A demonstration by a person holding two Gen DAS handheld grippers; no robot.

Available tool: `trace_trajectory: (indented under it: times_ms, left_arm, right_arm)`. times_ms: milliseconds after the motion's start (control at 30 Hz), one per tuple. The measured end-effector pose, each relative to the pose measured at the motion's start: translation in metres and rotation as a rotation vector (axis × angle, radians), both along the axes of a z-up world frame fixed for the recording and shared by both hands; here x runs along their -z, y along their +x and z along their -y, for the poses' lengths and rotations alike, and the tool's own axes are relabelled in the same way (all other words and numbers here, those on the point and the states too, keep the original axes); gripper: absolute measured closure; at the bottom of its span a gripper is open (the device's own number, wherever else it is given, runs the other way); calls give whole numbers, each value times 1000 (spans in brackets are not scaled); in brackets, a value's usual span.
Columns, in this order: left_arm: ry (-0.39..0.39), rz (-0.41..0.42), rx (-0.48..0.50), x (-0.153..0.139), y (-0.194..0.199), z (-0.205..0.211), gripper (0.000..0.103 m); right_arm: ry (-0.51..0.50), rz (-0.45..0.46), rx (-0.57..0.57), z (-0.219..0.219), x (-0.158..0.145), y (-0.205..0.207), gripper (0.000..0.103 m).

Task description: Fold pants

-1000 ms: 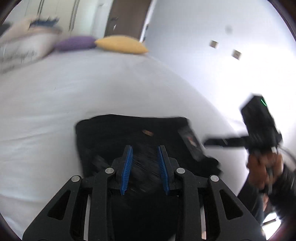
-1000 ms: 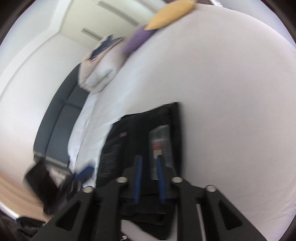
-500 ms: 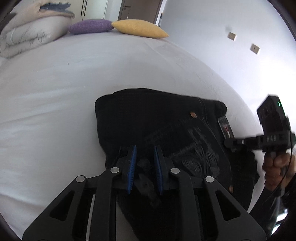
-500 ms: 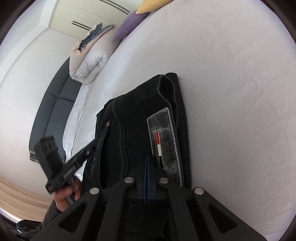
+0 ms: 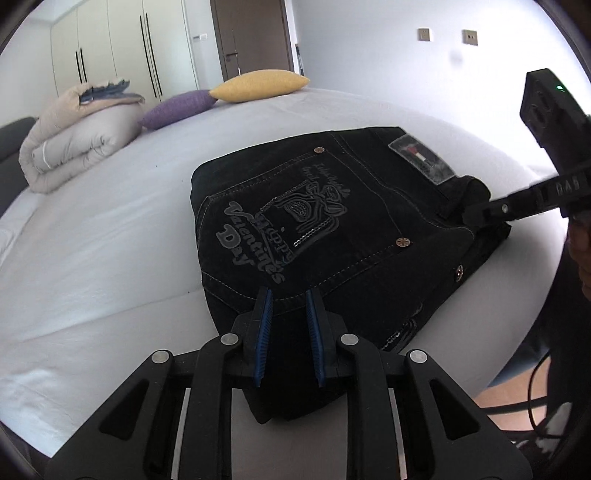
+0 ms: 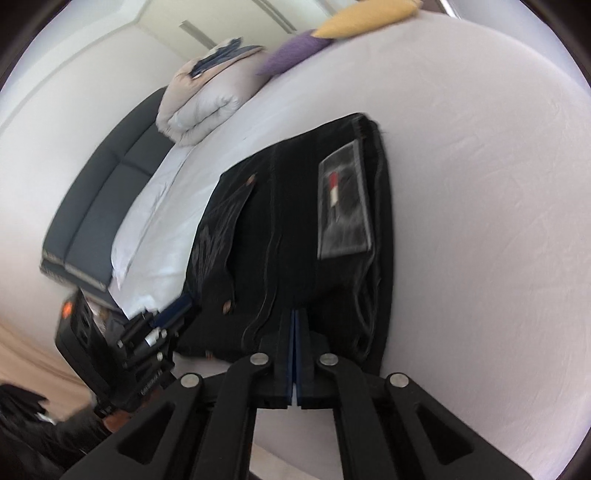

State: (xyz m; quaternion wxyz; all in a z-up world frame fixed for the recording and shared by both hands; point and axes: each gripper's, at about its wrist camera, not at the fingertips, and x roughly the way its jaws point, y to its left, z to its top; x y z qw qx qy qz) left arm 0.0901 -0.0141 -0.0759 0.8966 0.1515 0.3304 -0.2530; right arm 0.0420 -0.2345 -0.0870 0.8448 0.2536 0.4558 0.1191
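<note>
Left gripper [image 5: 289,306]: blue pads apart, black cloth between them, grip not certain. Right gripper [image 6: 296,334]: pads pressed together at the waistband edge, apparently nipping denim. Pants [image 5: 332,229]: folded into a compact stack near the corner of the white bed [image 5: 110,240]. Best to square the edges, press flat, release gently without dragging layers.

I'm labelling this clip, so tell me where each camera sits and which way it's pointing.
Left wrist: rides on the left tongs, open, at the bed's near edge, facing the folded pants, pillows and wardrobe; the right tongs show at the right.
Right wrist: rides on the right tongs, shut, looking along the waistband; the left tongs show lower left.
Shared: pants, patch, yellow pillow.
</note>
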Motion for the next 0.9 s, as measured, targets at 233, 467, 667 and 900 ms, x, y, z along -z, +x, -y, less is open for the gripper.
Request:
trace_trajectory:
  times_ms: [233, 467, 667, 900]
  left_arm:
    - [-73, -32, -17, -9, -1, -14, 84]
    - [-383, -87, -146, -60, 22, -88, 10]
    - [-512, -445, -164, -39, 102, -101, 10]
    - [-471, -638, -139, -4, 149, -77, 11]
  right_arm:
    - [146, 46, 47, 19, 14, -19, 103]
    - [184, 147, 126, 52, -25, -42, 32]
    - [240, 31, 200, 85, -6, 4, 33]
    - [282, -102, 164, 93, 24, 47, 38]
